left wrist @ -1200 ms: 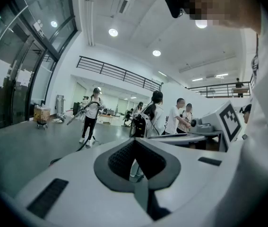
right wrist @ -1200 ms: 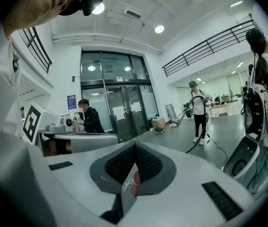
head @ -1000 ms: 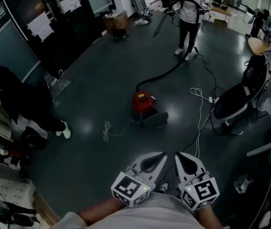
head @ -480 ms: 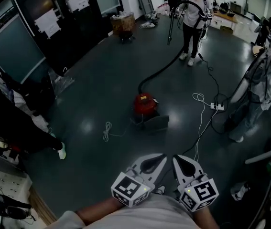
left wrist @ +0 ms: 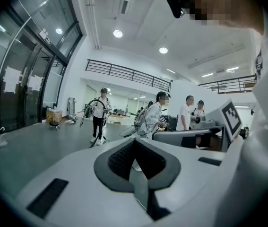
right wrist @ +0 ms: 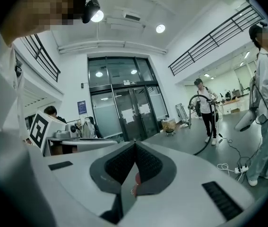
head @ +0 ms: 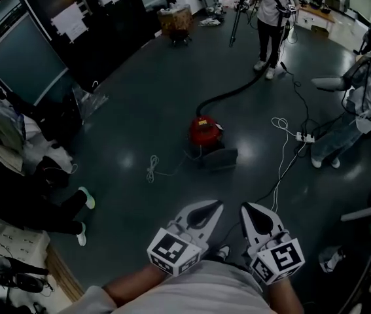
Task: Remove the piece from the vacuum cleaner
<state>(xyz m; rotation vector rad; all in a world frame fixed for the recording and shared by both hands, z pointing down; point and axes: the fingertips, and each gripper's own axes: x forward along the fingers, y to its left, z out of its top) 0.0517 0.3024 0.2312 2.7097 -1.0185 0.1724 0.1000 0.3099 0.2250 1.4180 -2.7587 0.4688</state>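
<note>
Vacuum cleaner: red canister, upright on the dark floor, mid-room, well apart from both grippers.

Far end of the room: 1 person stands holding the wand end of the black hose. The hose runs in a curve across the floor back to the canister.

Right edge: a 2nd person in light clothing, standing. Left edge: a 3rd person in dark clothing, low down, legs stretched toward the middle.

Grey flat piece lies just beside the canister on its near side; whether the two touch is unclear.

Left gripper and right gripper are held close to the body, side by side, pointing toward the canister. Each has its jaws closed together with nothing between them.

White cable lies in a loose coil left of the canister. A power strip sits to the right, with white leads running from it.
</note>
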